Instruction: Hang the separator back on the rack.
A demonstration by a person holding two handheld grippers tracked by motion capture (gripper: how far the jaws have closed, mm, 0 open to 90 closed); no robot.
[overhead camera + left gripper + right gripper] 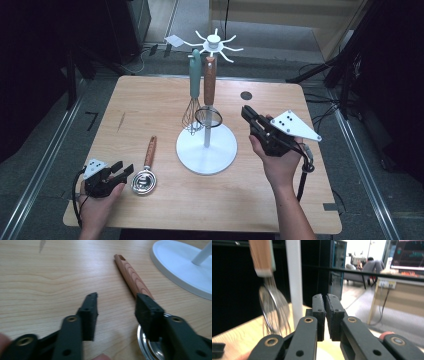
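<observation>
Wooden-handled strainer [145, 172] lies flat on table [150, 100], left of rack [206, 150], likely next to hang. Left gripper [121, 171] jaws part-open beside its bowl, gripping nothing. Right gripper [246, 113] jaws nearly shut, empty, near rack.

We find no text, label, brand or number that can be read on anything here. Beyond the right gripper's [325, 315] tips, a monitor [410, 255] glows with coloured lines too small and blurred to make out.
</observation>
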